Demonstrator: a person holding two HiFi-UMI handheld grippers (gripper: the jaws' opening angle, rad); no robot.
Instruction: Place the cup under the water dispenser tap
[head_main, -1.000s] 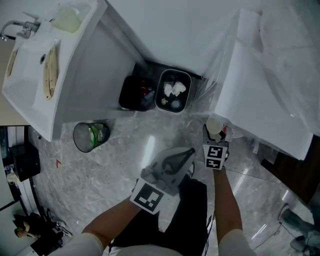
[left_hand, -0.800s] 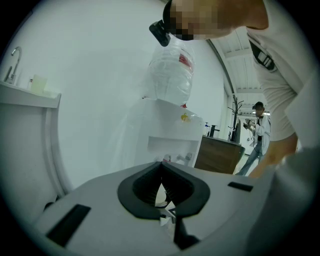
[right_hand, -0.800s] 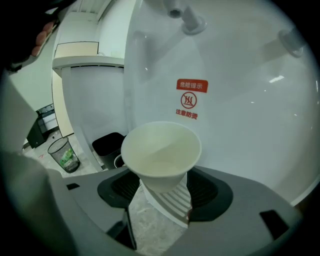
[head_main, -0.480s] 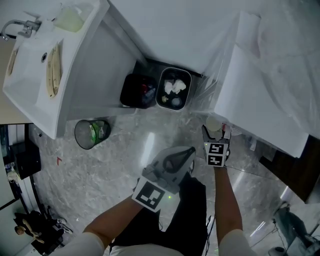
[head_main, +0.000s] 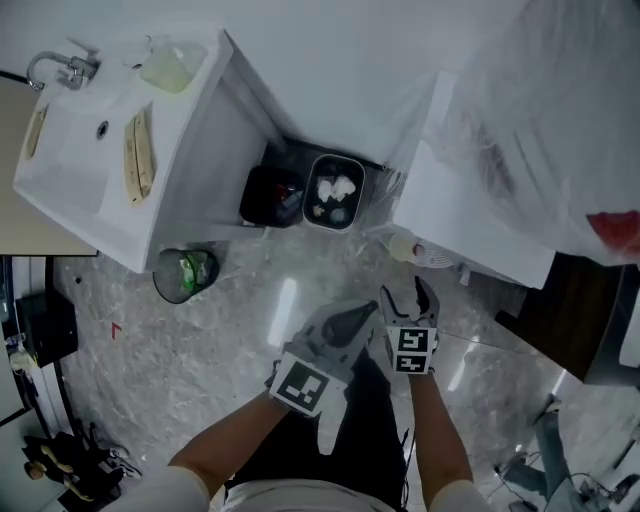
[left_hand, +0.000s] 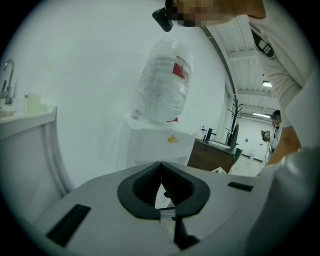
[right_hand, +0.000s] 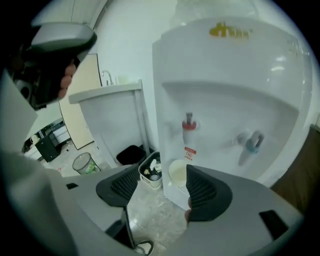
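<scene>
Below the red tap (right_hand: 188, 124) of the water dispenser (right_hand: 225, 80), the cup (right_hand: 177, 172) stands upright on the drip ledge with its mouth facing up. A blue tap (right_hand: 255, 141) sits to the right of the red one in the right gripper view.

Right gripper (right_hand: 161, 180): released. Its jaws have just been opening and now stand wide apart. Nothing lies between the pads, and the cup shows beyond them, clear of both.

Left gripper (left_hand: 161, 165): clenched, with the pads meeting at the tips. No held object can be identified.

Markings:
- A yellow logo (right_hand: 230, 31) sits on the upper front panel of the dispenser; its lettering is not legible.
- A small red-and-white sticker (right_hand: 190, 151) is fixed beneath the red tap; the print is too small to read.
- The film-wrapped bottle (left_hand: 162, 90) carries a red patch (left_hand: 180, 70); its text cannot be read.
- Each gripper cube bears black-and-white square markers (head_main: 412, 348).
</scene>
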